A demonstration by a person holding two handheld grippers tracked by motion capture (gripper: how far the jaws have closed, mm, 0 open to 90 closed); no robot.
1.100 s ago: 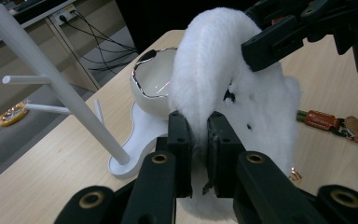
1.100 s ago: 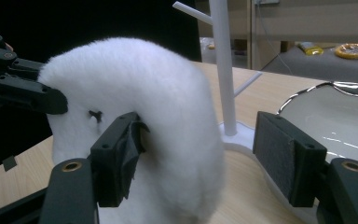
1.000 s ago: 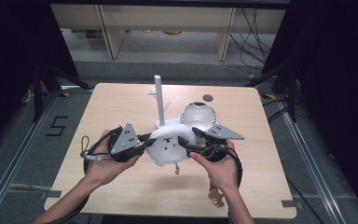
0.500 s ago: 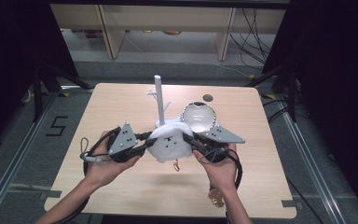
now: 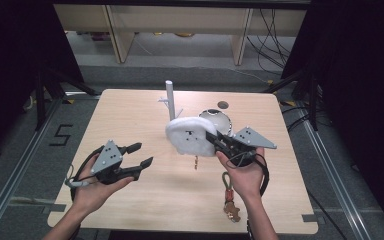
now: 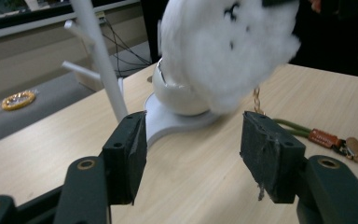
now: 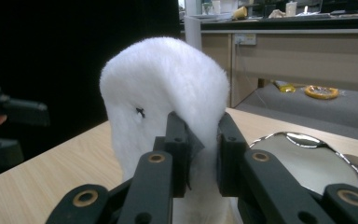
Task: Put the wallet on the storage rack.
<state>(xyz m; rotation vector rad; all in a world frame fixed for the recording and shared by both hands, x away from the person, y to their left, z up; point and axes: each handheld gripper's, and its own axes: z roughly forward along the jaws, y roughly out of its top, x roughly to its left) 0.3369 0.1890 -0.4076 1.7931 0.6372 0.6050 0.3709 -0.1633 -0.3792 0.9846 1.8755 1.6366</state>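
A white fluffy plush (image 5: 190,134) with small black marks hangs above the table, a short gold chain (image 5: 196,162) dangling beneath it. My right gripper (image 5: 214,140) is shut on the plush's edge; in the right gripper view the plush (image 7: 168,79) bulges above the closed jaws of that gripper (image 7: 200,149). My left gripper (image 5: 145,153) is held open at the left, apart from the plush, with nothing between its jaws. In the left gripper view the open gripper (image 6: 198,158) points at the plush (image 6: 228,51) and the chain (image 6: 258,98).
A white peg stand (image 5: 170,100) rises at the table's middle back, with a round mirror (image 5: 216,118) just to its right. A keychain (image 5: 228,200) with a green strap lies by the right forearm. A small dark hole (image 5: 223,105) marks the tabletop.
My left gripper has let go of the plush, opened and drawn back to the left. The right gripper has carried the plush up and slightly right.
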